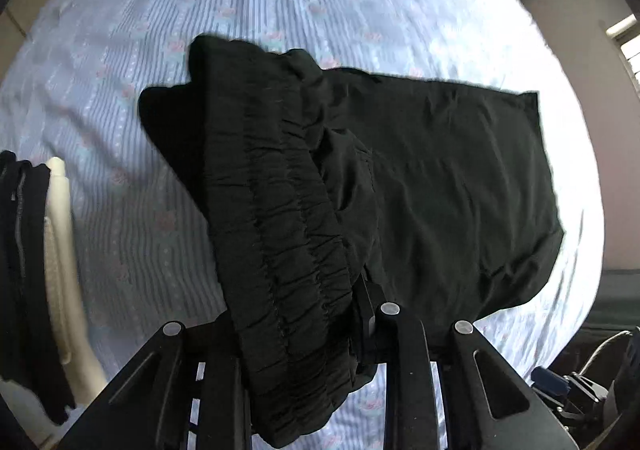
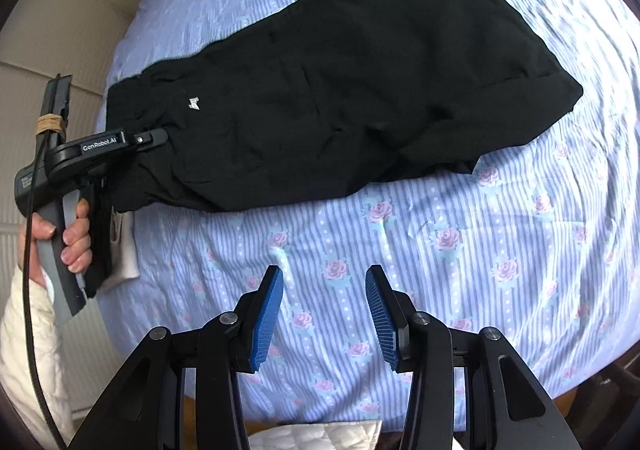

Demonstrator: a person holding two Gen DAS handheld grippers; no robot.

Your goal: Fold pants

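Gripping the gathered waistband end, the left claw [image 1: 320, 330] is pinching the black pants [image 2: 340, 90], with the elastic band draped over and between its fingers in the left wrist view. From the right wrist view the same claw bites the waist from the left side of the bed [image 2: 440, 250], and the person's left hand [image 2: 68, 234] wraps its handle. The pants lie across the flowered bed sheet, legs already laid one over the other, hem end stretched toward the far right edge of the bed, waist lifted a little off the sheet. The right claw [image 2: 324, 314] hangs spread and empty above bare sheet, well apart from the cloth, blue pads [image 2: 266, 322] facing each other. A stack of folded clothes [image 1: 36, 270] sits by the bed's left edge. I judge the lengthwise fold done and the crosswise fold starting; the next move calls for the right claw to catch the waist's other corner, then both carrying it evenly over to the hems
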